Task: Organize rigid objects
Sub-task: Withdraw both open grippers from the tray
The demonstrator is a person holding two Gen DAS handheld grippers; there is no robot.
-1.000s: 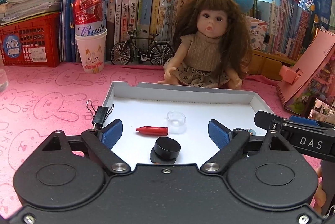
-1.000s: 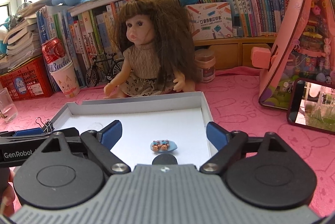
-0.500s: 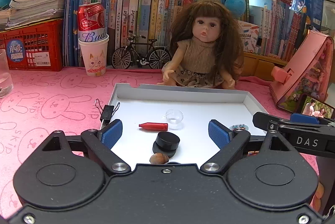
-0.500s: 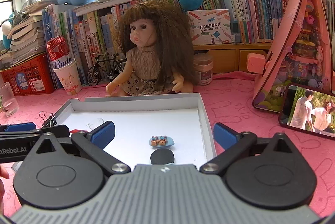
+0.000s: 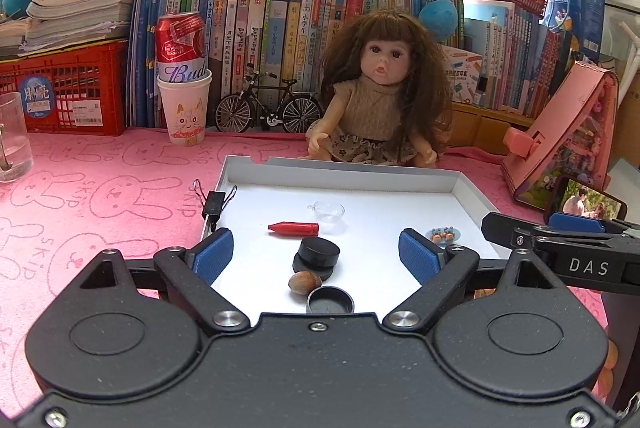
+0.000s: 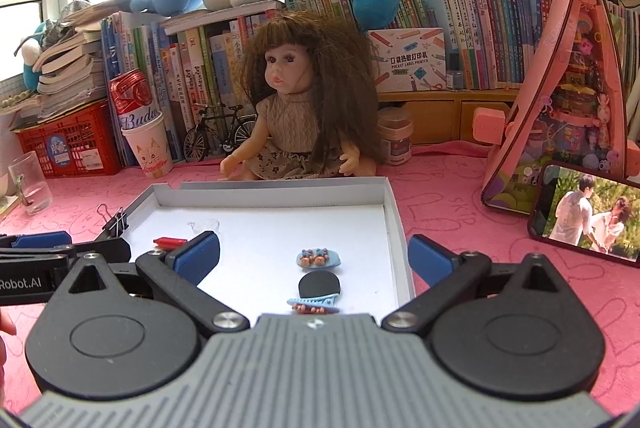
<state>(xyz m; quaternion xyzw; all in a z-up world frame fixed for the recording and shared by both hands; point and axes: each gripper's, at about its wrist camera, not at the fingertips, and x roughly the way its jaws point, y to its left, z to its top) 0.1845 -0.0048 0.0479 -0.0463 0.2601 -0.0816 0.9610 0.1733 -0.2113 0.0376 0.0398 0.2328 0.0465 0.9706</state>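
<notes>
A shallow white tray (image 5: 340, 173) (image 6: 394, 211) lies on the pink cloth. In the left wrist view it holds a red capsule (image 5: 294, 228), a clear small cup (image 5: 329, 212), stacked black discs (image 5: 317, 256), a hazelnut (image 5: 304, 282), a black cap (image 5: 330, 300) and a blue bear clip (image 5: 442, 234). In the right wrist view I see the bear clip (image 6: 318, 257), a black disc (image 6: 319, 284) and a blue hair clip (image 6: 313, 304). My left gripper (image 5: 316, 256) is open and empty above the tray's near side. My right gripper (image 6: 314, 260) is open and empty too.
A black binder clip (image 5: 214, 201) grips the tray's left rim. A doll (image 5: 380, 95) sits behind the tray. A paper cup with a red can (image 5: 183, 99), a toy bicycle (image 5: 266, 107), books, a glass (image 5: 14, 139), a pink toy house (image 6: 560, 99) and a phone (image 6: 588, 211) surround it.
Both grippers have pulled back and up from the tray, so more of its near side shows: the hazelnut, the black cap and the blue hair clip have come into view. Both stay open.
</notes>
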